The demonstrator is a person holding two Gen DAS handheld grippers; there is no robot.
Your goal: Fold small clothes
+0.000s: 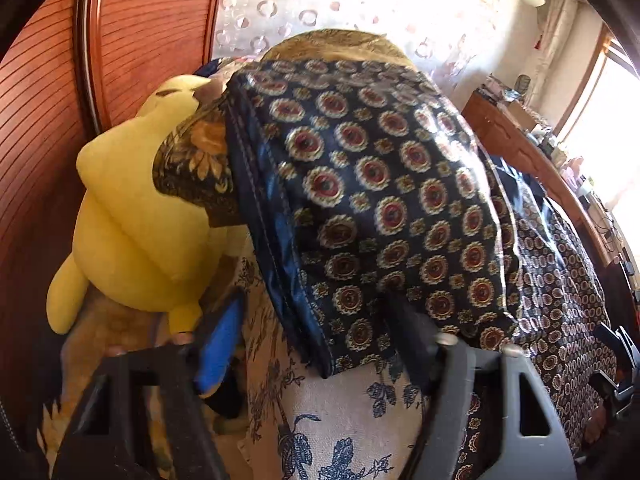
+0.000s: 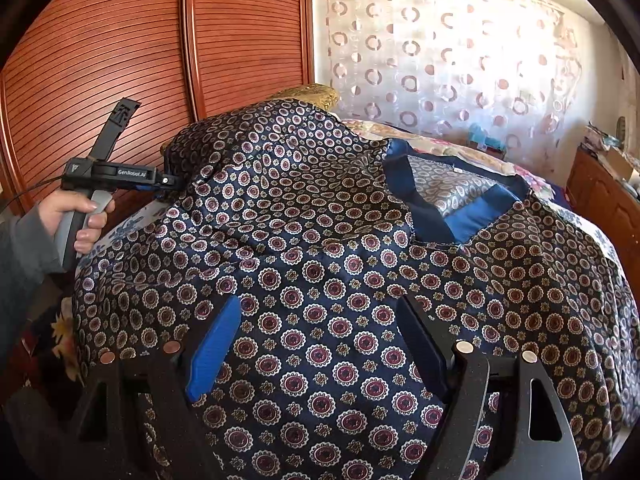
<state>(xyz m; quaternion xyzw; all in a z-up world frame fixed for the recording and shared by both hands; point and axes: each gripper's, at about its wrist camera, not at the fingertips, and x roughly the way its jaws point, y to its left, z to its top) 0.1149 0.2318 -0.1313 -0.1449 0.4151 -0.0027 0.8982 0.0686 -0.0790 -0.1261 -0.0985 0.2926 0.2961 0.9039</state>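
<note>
A navy patterned satin top (image 2: 328,264) with a blue V-neck collar (image 2: 436,216) lies spread on the bed. In the left wrist view its sleeve (image 1: 380,200) with a blue hem is folded over and lies between my open left gripper (image 1: 316,320) fingers, the right finger against its edge. In the right wrist view the left gripper (image 2: 168,182) sits at the sleeve's far left end. My right gripper (image 2: 320,344) is open, its fingers resting over the top's lower front, holding nothing.
A yellow plush toy (image 1: 132,220) and a gold-patterned pillow (image 1: 196,160) lie at the bed's head. A floral bedsheet (image 1: 340,420) covers the bed. A wooden wardrobe (image 2: 160,48) stands behind, a curtain (image 2: 440,60) at the back, a wooden cabinet (image 2: 600,196) to the right.
</note>
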